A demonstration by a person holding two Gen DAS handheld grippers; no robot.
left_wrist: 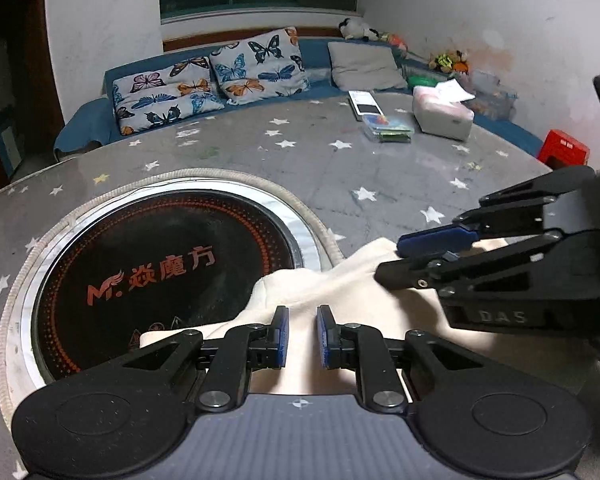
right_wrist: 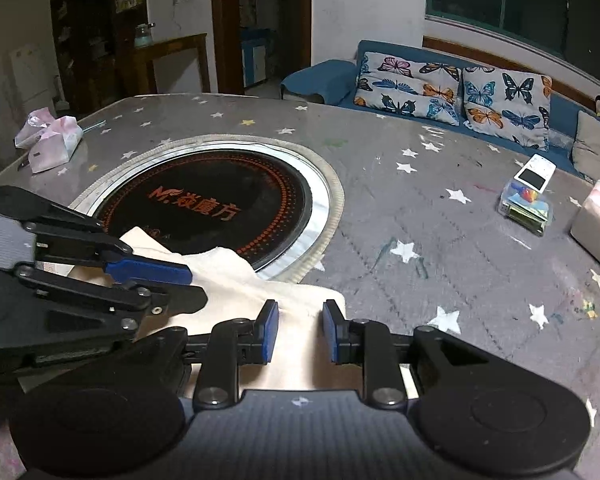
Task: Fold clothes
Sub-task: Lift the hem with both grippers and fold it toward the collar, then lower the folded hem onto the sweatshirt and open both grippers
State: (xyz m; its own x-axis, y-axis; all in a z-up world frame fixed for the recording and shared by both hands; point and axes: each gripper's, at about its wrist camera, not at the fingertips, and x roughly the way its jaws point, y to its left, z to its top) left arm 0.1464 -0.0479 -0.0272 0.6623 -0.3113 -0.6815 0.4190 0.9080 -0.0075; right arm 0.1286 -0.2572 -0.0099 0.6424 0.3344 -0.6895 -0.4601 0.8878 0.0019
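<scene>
A cream-coloured garment [left_wrist: 340, 284] lies bunched on the grey star-patterned table [left_wrist: 320, 168], its far edge lapping onto the round black cooktop [left_wrist: 160, 272]. My left gripper [left_wrist: 303, 336] is open just above the cloth, with cloth showing between its blue pads. My right gripper [right_wrist: 300, 332] is open over the same garment [right_wrist: 240, 276], close beside the left. The right gripper shows from the side in the left wrist view [left_wrist: 404, 256], and the left gripper shows from the side in the right wrist view [right_wrist: 192, 284], both low over the cloth.
The round inset cooktop [right_wrist: 220, 200] sits just beyond the garment. A tissue pack [left_wrist: 444, 114], a small plastic box [left_wrist: 388, 128] and a white device [left_wrist: 362, 104] lie at the far right. Pink-white packets [right_wrist: 50, 140] lie at the far left. A blue sofa with butterfly cushions [left_wrist: 220, 76] stands behind.
</scene>
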